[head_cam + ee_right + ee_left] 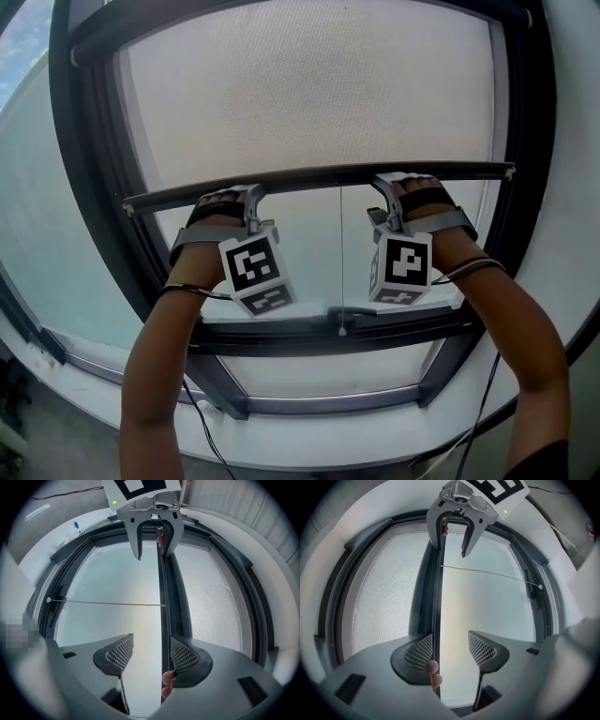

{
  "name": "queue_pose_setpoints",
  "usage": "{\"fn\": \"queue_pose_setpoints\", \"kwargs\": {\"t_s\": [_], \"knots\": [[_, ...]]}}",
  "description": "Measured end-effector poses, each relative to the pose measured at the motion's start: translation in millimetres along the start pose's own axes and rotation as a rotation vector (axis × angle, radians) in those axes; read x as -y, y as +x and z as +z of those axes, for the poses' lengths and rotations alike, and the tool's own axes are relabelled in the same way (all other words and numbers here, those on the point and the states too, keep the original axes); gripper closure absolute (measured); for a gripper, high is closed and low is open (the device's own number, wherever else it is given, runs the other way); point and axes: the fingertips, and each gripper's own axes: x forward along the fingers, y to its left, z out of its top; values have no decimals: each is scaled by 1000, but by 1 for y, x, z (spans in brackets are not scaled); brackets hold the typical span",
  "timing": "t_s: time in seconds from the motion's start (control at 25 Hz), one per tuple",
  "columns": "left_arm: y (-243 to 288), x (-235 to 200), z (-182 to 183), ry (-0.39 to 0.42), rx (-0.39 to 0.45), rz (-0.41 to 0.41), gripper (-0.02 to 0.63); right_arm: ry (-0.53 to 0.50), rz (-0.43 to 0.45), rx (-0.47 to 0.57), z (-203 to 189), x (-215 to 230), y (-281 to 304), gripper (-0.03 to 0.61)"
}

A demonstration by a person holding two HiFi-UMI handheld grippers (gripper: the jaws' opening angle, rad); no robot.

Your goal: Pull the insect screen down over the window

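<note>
The pale mesh insect screen covers the upper part of the window. Its dark bottom bar runs almost level across the middle. My left gripper and right gripper both reach up to this bar, one on each side of the thin pull cord. In the left gripper view the bar passes between the wide-apart jaws of the left gripper, close to one pad, with a person's fingertips beside it. The right gripper stands likewise, open around the bar.
Below the bar is bare glass, then a dark lower window rail and the white sill. The dark window frame runs along both sides. Thin cables hang from the person's wrists.
</note>
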Motion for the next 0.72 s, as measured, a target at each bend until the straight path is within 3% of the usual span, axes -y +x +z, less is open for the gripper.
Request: {"fn": "queue_pose_setpoints", "kwargs": {"t_s": [0.28,0.52,0.72], "knots": [[-2,10,-1,-19,15,-82,370,39,67,9,3,-9,-3,325],[-1,10,-8,17,2,-82,370,-10,49,-17,9,-10,-1,325],[-9,22,-2,-10,41,-140,371,54,100,8,7,-20,-9,325]]}}
